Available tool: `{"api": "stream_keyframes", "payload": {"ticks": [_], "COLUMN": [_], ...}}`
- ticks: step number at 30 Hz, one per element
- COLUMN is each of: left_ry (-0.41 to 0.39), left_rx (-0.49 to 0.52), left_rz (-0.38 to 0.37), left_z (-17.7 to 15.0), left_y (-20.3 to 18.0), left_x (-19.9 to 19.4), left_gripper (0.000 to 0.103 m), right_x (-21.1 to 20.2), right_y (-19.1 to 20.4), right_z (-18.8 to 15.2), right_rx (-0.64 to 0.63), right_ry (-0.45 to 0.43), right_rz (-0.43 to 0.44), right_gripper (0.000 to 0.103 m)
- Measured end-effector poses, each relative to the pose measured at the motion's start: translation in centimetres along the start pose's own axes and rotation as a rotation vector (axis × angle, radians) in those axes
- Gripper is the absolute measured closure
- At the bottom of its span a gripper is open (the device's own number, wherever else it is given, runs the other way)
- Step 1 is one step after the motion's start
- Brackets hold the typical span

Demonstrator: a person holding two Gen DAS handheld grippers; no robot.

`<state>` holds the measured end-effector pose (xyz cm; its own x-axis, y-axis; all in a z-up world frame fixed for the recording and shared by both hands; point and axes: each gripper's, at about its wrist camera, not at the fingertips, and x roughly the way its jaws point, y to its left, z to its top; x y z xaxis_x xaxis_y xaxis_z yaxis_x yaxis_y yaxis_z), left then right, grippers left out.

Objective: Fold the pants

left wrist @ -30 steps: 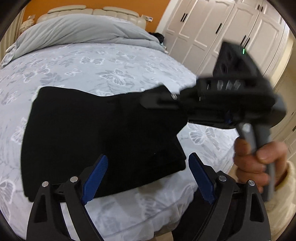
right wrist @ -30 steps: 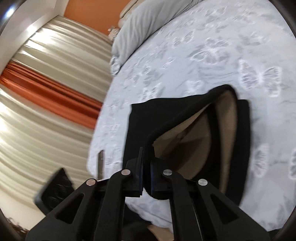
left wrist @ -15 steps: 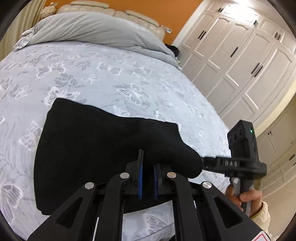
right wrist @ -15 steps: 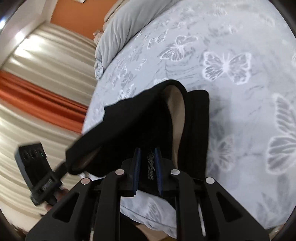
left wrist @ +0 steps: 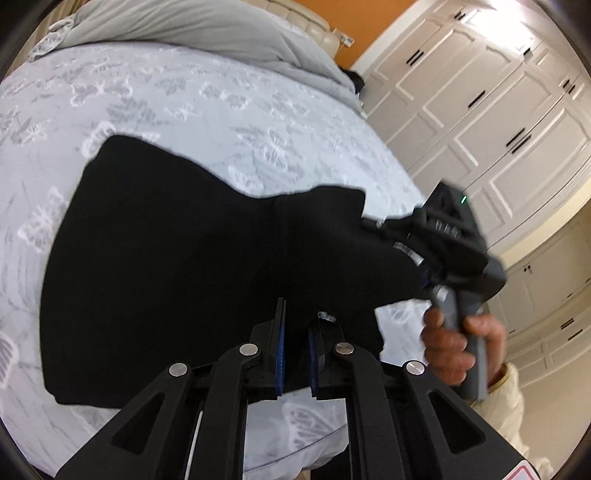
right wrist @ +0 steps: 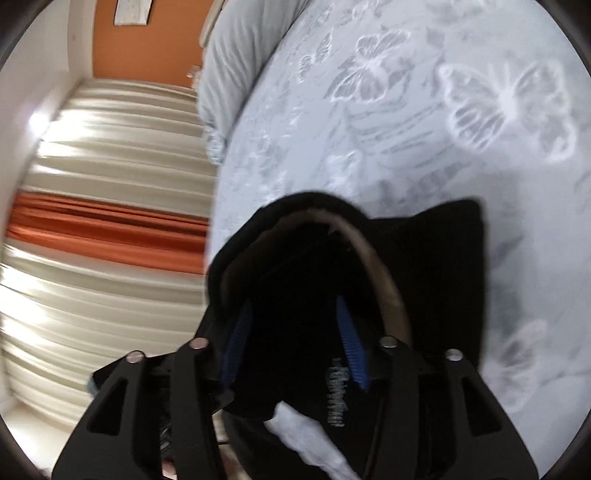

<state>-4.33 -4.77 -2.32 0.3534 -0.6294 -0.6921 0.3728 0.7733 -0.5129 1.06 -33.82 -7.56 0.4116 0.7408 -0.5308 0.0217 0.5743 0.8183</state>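
The black pants (left wrist: pixel 166 251) lie partly folded on the butterfly-print bedspread (left wrist: pixel 221 96), near the bed's near edge. My left gripper (left wrist: pixel 295 332) is shut on the near edge of the black fabric, blue pads pinching it. The right gripper (left wrist: pixel 436 243) shows in the left wrist view at the right, held by a hand, with the pants' right corner at its fingers. In the right wrist view my right gripper (right wrist: pixel 291 339) has its blue pads spread wide, and the pants (right wrist: pixel 424 266) with their tan lining (right wrist: pixel 384 273) bunch loosely between them.
A grey duvet (left wrist: pixel 192 26) is piled at the head of the bed. White wardrobe doors (left wrist: pixel 480 103) stand to the right. Cream and orange curtains (right wrist: pixel 103 229) hang on the bed's other side. The bedspread (right wrist: pixel 461 110) stretches beyond the pants.
My left gripper closed on the pants' edge and stays shut on it. My right gripper, shut on the fabric half a second ago, has now opened its fingers wide.
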Motion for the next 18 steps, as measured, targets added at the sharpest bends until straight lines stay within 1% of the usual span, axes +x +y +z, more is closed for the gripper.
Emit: {"api": "stream_keyframes", "payload": {"ticks": [1,3,4,5,6,7,8,9,10,11,12,13,14,15,17,18], "left_ry": [0.01,0.033,0.039,0.047,0.053,0.059,0.061,0.063,0.067,0.07,0.073,0.076,0.08,0.084,0.087,0.086], "left_rx": [0.004,0.016,0.02,0.022,0.021,0.022,0.023,0.027,0.033,0.04,0.044,0.05,0.058,0.069,0.091,0.102], "left_rz": [0.002,0.013,0.013,0.011,0.008,0.005,0.006,0.008,0.009,0.014,0.014,0.016,0.025,0.033,0.057,0.066], "left_z": [-0.2,-0.7,-0.9,-1.0,-1.1,-1.2,-1.2,-1.3,-1.4,-1.4,-1.5,-1.6,-1.8,-1.9,-2.0,-2.0], "left_y": [-0.1,-0.3,-0.3,-0.4,-0.5,-0.6,-0.7,-0.9,-1.0,-1.1,-1.2,-1.4,-1.5,-1.7,-2.2,-2.5], "left_x": [0.3,1.1,1.4,1.8,2.0,2.3,2.4,2.6,2.7,3.0,3.1,3.3,3.5,3.7,4.1,4.0], "left_gripper": [0.095,0.094,0.094,0.094,0.094,0.094,0.094,0.094,0.094,0.094,0.094,0.094,0.094,0.094,0.094,0.094], "right_x": [-0.3,-1.0,-1.3,-1.4,-1.6,-1.7,-1.7,-1.1,-0.6,0.0,0.6,1.2,1.9,2.4,2.3,1.1], "right_y": [0.3,0.5,0.8,0.9,1.2,1.2,1.2,1.1,0.7,0.5,0.5,0.6,0.7,0.9,1.5,2.3], "right_z": [-0.2,-0.5,-0.5,-0.6,-0.6,-0.5,-0.4,-0.1,0.0,0.0,-0.1,-0.3,-0.6,-0.8,-1.1,-1.2], "right_rx": [-0.023,-0.056,-0.076,-0.091,-0.115,-0.127,-0.13,-0.119,-0.102,-0.089,-0.088,-0.1,-0.118,-0.128,-0.181,-0.208], "right_ry": [0.002,-0.002,-0.01,-0.017,-0.024,-0.02,-0.009,0.014,0.039,0.062,0.072,0.087,0.109,0.114,0.094,0.064], "right_rz": [-0.022,-0.057,-0.096,-0.131,-0.164,-0.166,-0.162,-0.149,-0.129,-0.098,-0.083,-0.083,-0.105,-0.126,-0.195,-0.196], "right_gripper": [0.053,0.048,0.041,0.038,0.038,0.037,0.033,0.033,0.032,0.033,0.037,0.058,0.091,0.095,0.095,0.095]}}
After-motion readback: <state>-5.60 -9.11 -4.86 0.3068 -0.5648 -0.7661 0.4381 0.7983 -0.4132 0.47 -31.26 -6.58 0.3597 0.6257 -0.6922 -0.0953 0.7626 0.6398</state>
